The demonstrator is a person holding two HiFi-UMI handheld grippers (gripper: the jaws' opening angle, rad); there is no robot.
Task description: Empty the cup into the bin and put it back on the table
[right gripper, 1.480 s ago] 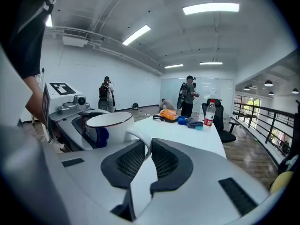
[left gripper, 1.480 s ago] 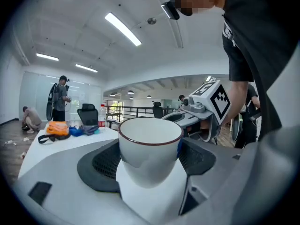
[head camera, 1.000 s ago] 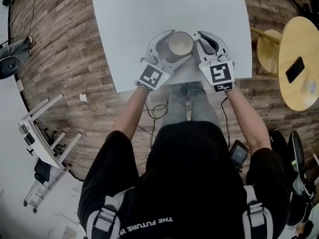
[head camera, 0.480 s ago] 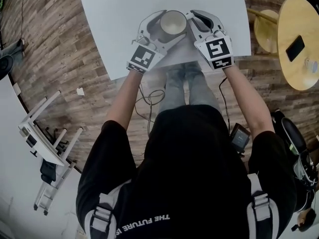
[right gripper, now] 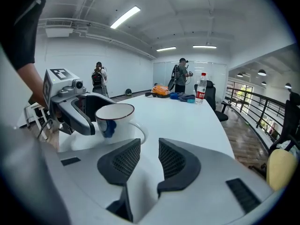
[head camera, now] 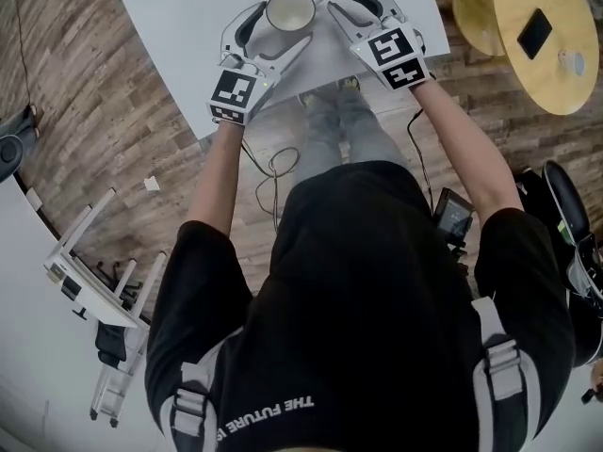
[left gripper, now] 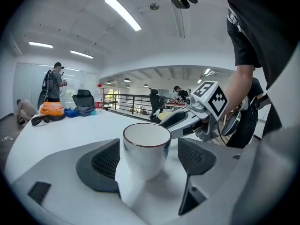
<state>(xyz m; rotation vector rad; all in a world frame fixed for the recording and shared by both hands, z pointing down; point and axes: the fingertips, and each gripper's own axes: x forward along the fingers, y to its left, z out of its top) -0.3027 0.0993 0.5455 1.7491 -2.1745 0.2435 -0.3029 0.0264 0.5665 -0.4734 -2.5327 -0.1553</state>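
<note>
Left forearm (head camera: pixel 219 172) stretched forward. Left gripper (left gripper: pixel 147 159) tips slightly down over the near edge of the white table (head camera: pixel 179 26), marker cube (head camera: pixel 235 93) on top. Its jaws stand apart around the cup (head camera: pixel 289 10): a small gap shows at the right pad, and the left pad is just beside the wall, contact unclear. Cup stands on the table near the person's edge, upright, mouth up, long axis vertical. It is white with a dark rim and a blue mark on its side. In the right gripper view the handle (right gripper: pixel 138 131) sticks out to the cup's right. Right gripper (right gripper: pixel 149 157) is just beside the cup, not touching, angled down and in toward it. Its jaws have just been opening, pads now apart, nothing between. Right forearm (head camera: pixel 462 149) extended. Print on the black shirt (head camera: pixel 377 281) reads "THE FUTURE IS", upside down in the head view. Bottle (right gripper: pixel 200 89) label too small to read.
</note>
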